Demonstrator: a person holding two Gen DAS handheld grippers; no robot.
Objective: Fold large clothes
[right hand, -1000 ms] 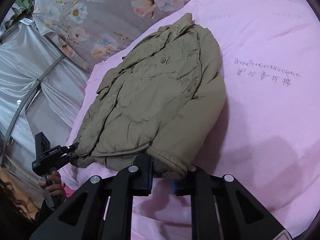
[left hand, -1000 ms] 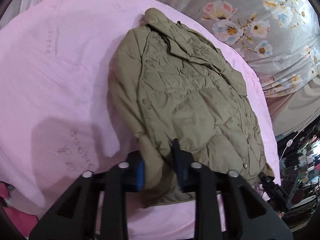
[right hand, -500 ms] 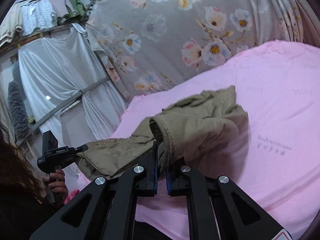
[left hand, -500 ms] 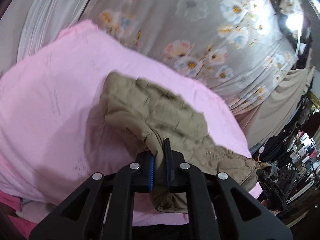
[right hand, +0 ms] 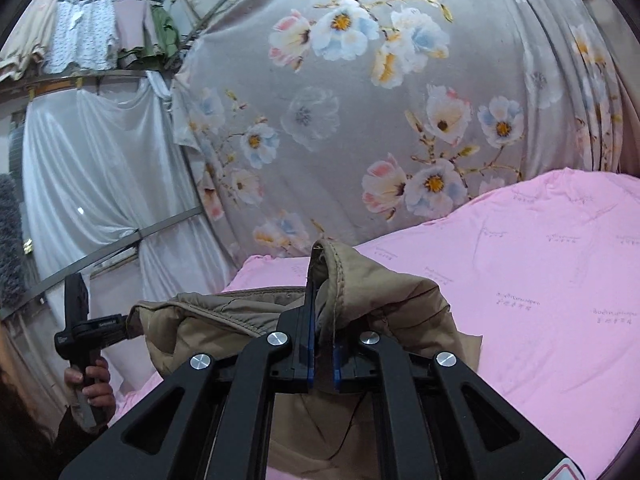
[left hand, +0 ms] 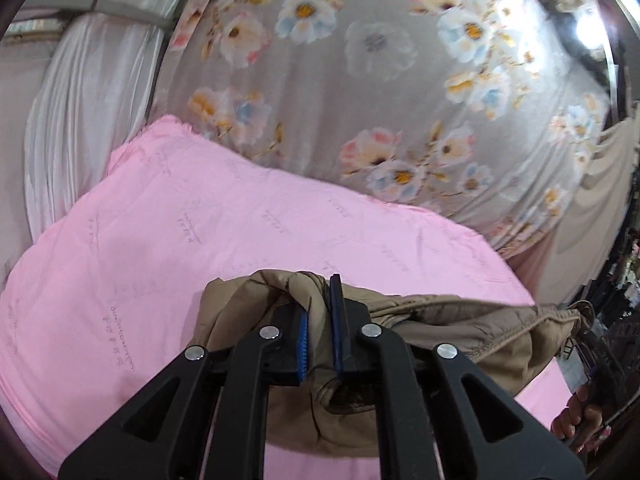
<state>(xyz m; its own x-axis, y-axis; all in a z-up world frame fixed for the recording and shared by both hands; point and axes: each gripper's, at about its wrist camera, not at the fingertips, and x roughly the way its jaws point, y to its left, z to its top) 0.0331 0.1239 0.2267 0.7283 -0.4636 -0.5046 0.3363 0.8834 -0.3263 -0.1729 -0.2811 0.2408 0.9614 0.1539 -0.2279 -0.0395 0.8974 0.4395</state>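
Jacket [left hand: 448, 320] bunched over both sets of fingers, lower part dropping out of frame behind the left gripper [left hand: 319, 320]; fabric between the right gripper [right hand: 320, 308] pads hidden; sheet lettering [right hand: 518, 300] too small to read.

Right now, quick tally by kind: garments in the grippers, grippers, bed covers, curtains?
Khaki quilted jacket: 1, pinched by both grippers
Grippers: 2, left gripper and right gripper
Pink bed cover: 1
Curtains: 2, floral curtain and white curtain
Total: 6
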